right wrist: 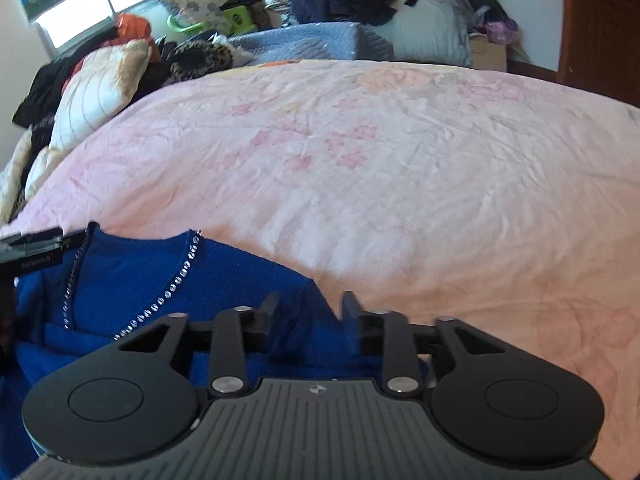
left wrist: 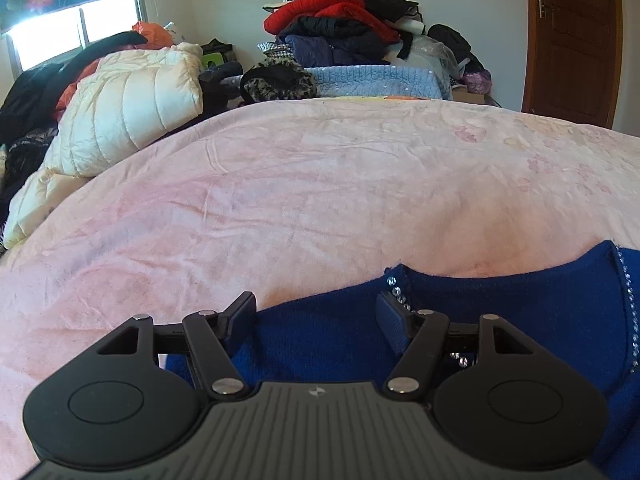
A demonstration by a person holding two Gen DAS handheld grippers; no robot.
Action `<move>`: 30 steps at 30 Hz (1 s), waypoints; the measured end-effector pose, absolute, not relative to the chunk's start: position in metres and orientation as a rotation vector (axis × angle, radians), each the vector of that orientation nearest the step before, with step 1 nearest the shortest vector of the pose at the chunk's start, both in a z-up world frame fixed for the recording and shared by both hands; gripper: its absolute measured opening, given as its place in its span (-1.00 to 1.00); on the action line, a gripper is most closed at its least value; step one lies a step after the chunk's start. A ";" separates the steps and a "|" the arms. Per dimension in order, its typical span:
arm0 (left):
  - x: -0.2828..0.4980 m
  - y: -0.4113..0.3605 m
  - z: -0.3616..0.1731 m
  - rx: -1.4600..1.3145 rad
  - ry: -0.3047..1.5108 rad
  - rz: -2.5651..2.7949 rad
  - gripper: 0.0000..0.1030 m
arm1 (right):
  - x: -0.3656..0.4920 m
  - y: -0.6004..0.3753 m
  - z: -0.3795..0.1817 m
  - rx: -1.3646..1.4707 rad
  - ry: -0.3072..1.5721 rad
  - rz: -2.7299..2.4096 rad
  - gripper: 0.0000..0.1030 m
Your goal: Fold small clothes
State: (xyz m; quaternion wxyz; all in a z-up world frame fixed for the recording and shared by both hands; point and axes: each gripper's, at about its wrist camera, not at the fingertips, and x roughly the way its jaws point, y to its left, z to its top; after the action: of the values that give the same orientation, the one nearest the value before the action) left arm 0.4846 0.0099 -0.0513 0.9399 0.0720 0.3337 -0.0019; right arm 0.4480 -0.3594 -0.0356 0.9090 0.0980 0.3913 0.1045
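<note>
A small blue garment [left wrist: 500,312] with a rhinestone-trimmed neckline lies on the pink bedspread [left wrist: 300,184] at the near edge. My left gripper [left wrist: 316,316] is open, its fingers spread over the garment's left shoulder, with the cloth between them. In the right wrist view the same blue garment [right wrist: 132,280] lies at the lower left. My right gripper [right wrist: 308,316] is open over the garment's right shoulder corner, with the cloth between the fingers. The left gripper's tip [right wrist: 32,246] shows at the far left edge of that view.
The pink bedspread [right wrist: 380,160] stretches ahead. A cream quilted jacket [left wrist: 132,108] and dark clothes lie at the left. A pile of red and dark clothes [left wrist: 340,20] on a blue blanket [left wrist: 376,80] stands at the back. A brown door [left wrist: 572,40] is at the right.
</note>
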 end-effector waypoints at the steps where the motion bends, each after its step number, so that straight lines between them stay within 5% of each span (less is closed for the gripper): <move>1: 0.473 0.011 -0.044 0.164 0.667 -0.004 0.28 | 0.432 -0.363 -0.029 0.224 0.768 0.220 0.11; 3: 0.437 0.020 -0.025 0.150 0.585 -0.006 0.30 | 0.390 -0.372 -0.017 0.287 0.720 0.267 0.14; 6: 0.366 0.051 0.000 0.025 0.477 -0.007 0.60 | 0.326 -0.380 -0.016 0.350 0.734 0.323 0.25; 14: 0.195 0.164 0.004 -0.437 0.435 0.178 0.60 | 0.193 -0.380 -0.051 0.467 0.861 0.291 0.33; 23: 0.071 0.292 0.073 -0.541 0.189 0.568 0.61 | 0.146 -0.373 -0.056 0.504 0.902 0.300 0.42; 30: 0.047 0.288 0.095 -0.598 0.153 0.472 0.92 | 0.125 -0.370 -0.060 0.535 0.914 0.320 0.42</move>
State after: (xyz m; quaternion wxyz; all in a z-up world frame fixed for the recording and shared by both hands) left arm 0.0470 0.2884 0.0952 0.9254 -0.2917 0.0744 0.2303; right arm 0.1248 -0.3701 -0.0600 0.8508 0.2543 0.4340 0.1521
